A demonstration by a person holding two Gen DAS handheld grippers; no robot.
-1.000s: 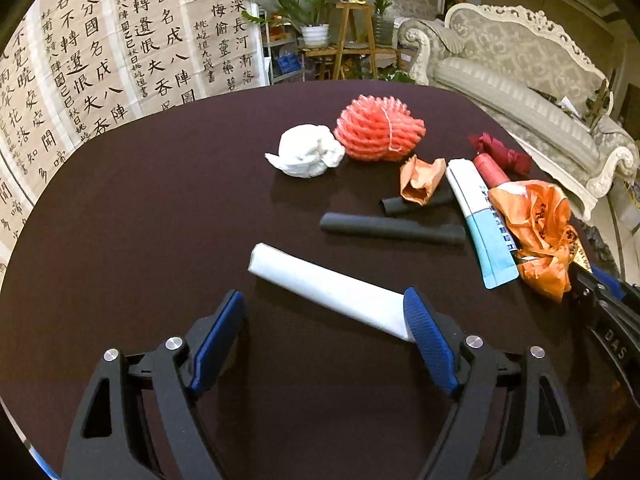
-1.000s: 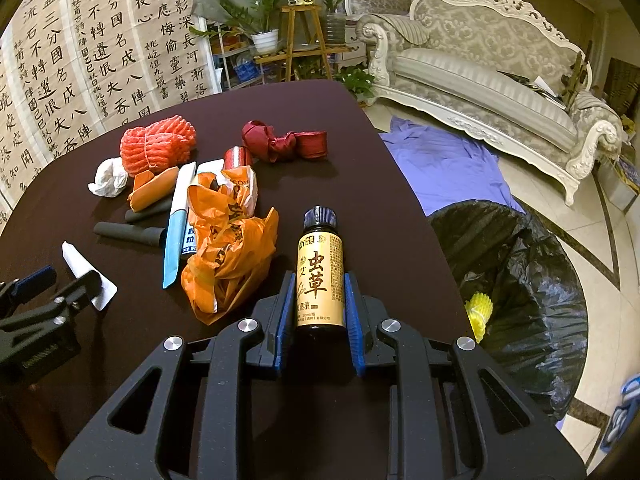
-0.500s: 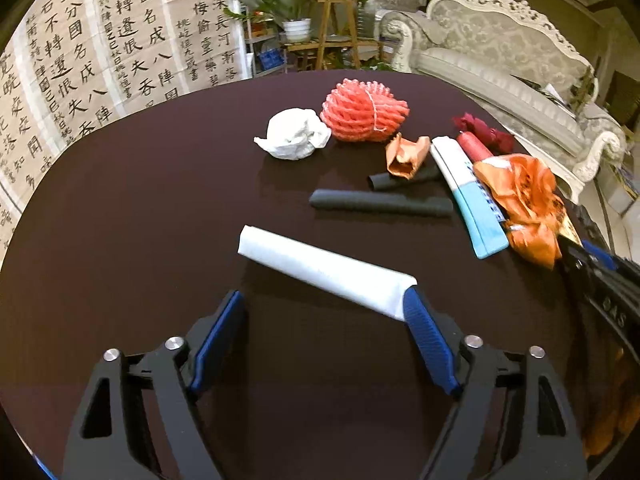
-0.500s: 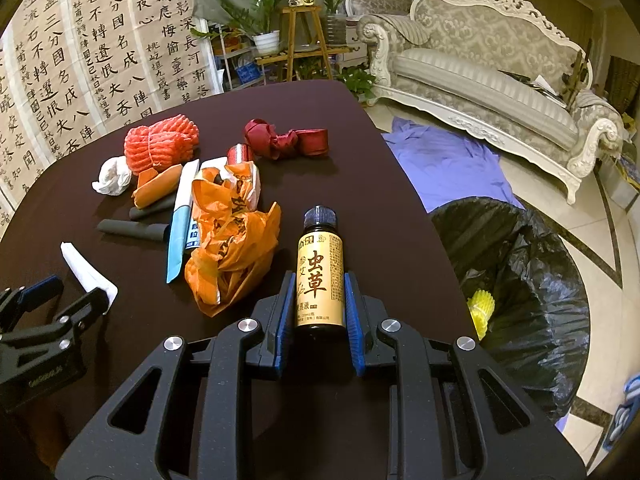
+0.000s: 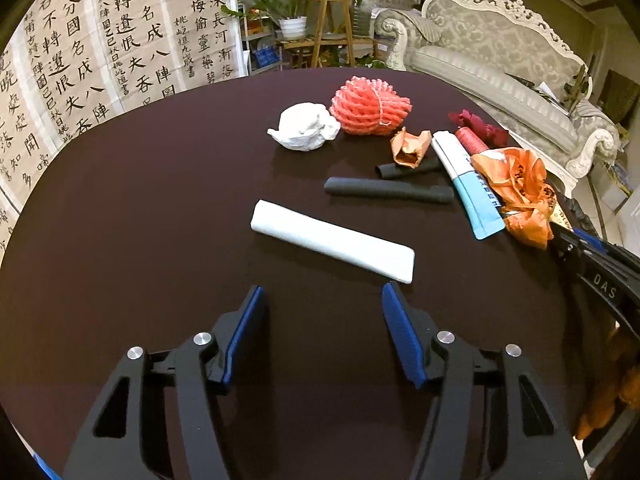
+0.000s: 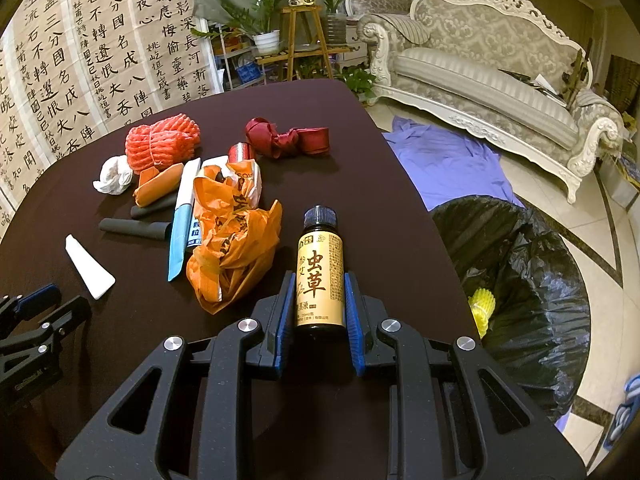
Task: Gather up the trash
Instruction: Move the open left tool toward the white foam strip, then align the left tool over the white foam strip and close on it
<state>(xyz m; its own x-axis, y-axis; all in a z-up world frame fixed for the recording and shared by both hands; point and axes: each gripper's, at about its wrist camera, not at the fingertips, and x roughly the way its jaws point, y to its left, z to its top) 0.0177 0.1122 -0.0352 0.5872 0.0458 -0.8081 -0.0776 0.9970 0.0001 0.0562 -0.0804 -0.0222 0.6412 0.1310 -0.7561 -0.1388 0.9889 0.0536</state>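
My right gripper is shut on a small brown bottle with a gold label, held over the table's right part. My left gripper is open and empty, just short of a folded white paper lying on the dark table; this paper also shows in the right wrist view. Trash lies beyond: a crumpled orange bag, a blue-white tube, black foam tubes, a white wad, an orange-red foam net and a red ribbon.
A bin lined with a black bag stands on the floor right of the table, with a yellow item inside. A purple cloth lies on the floor. A white sofa stands behind. Calligraphy sheets hang at left.
My left gripper has drawn back from the white paper and its jaws have narrowed a little; the paper now lies clear ahead of the tips. The right gripper still holds the bottle, barely moved.
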